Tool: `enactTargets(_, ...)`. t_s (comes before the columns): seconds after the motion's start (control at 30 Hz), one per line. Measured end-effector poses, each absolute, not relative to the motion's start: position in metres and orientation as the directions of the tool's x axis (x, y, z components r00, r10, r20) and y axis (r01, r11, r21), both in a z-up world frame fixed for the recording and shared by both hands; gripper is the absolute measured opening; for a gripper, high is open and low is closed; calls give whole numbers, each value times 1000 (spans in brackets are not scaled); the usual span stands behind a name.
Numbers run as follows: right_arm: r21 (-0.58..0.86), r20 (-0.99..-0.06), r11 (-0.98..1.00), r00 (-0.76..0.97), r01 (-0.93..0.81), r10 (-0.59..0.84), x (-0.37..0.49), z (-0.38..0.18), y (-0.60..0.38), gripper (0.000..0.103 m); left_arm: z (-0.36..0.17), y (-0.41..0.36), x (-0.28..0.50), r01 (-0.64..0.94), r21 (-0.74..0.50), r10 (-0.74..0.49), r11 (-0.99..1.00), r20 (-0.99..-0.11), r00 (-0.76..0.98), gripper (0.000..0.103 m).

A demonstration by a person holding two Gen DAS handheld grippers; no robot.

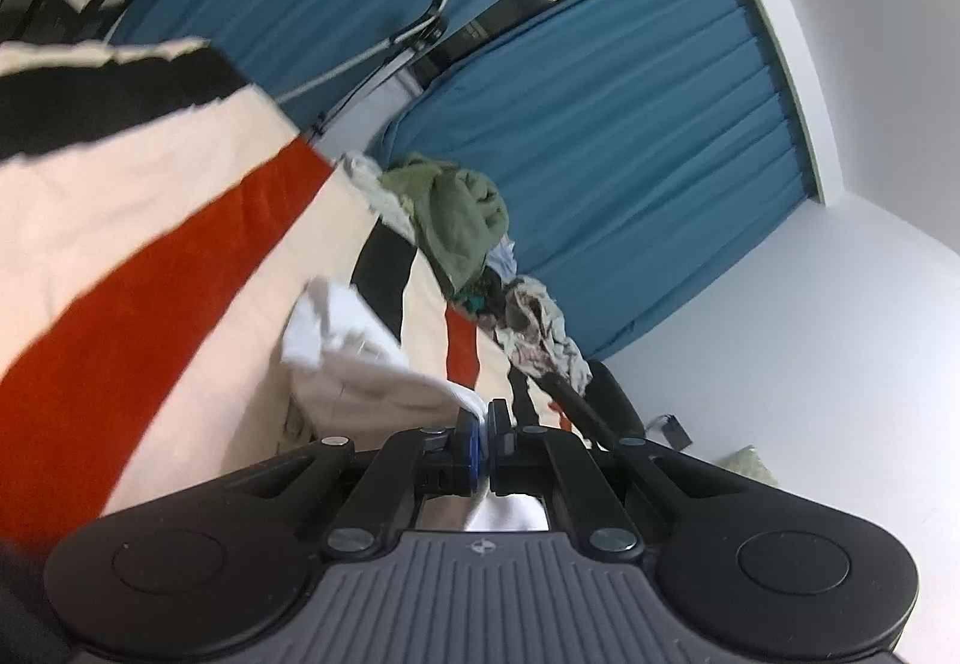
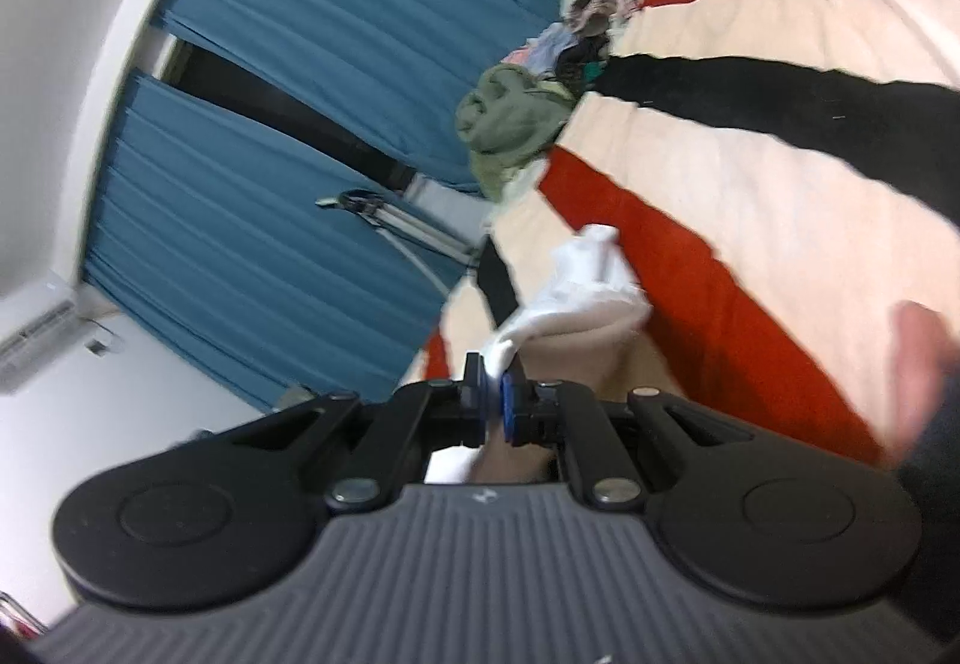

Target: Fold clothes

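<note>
A cream and white garment hangs bunched over the striped bed cover. My left gripper is shut on one edge of it. In the right wrist view my right gripper is shut on another edge of the same garment, above the striped bed cover. Both views are tilted sideways. Cloth passes between the blue pads of each gripper and down behind the jaws.
A pile of unfolded clothes, with an olive green piece on top, lies at the far edge of the bed; it also shows in the right wrist view. Blue curtains and white walls stand behind. A metal stand is beside the bed.
</note>
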State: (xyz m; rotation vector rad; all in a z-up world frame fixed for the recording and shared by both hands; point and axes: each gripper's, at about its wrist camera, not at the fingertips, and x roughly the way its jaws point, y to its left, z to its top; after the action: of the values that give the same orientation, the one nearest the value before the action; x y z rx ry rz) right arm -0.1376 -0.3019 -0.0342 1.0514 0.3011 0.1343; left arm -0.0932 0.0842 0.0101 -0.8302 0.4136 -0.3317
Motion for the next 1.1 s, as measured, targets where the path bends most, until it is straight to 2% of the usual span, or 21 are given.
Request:
enactTargets(0.2, 846, -193, 533, 944, 21, 269, -57, 9, -303, 8, 41, 75, -19, 102, -726, -393, 680, -244, 886, 3)
enactTargets(0.37, 715, -259, 699, 941, 36, 216, 32, 38, -288, 8, 56, 64, 52, 57, -679, -332, 732, -283, 900, 3)
enactTargets(0.63, 622, -334, 779, 927, 78, 174, 120, -7, -283, 9, 15, 47, 136, 31, -566, -271, 824, -345, 898, 3)
enactTargets(0.97, 584, -414, 806, 888, 91, 199, 171, -56, -284, 10, -40, 55, 200, -8, -476, -224, 879, -429, 875, 2)
enactTargets(1.07, 574, -437, 813, 875, 95, 207, 186, -70, -284, 18, -44, 56, 205, 0, -475, -240, 880, -445, 863, 5)
enactTargets(1.1, 571, -445, 815, 871, 96, 209, 191, -75, -285, 28, -45, 56, 205, 5, -476, -248, 880, -449, 858, 11)
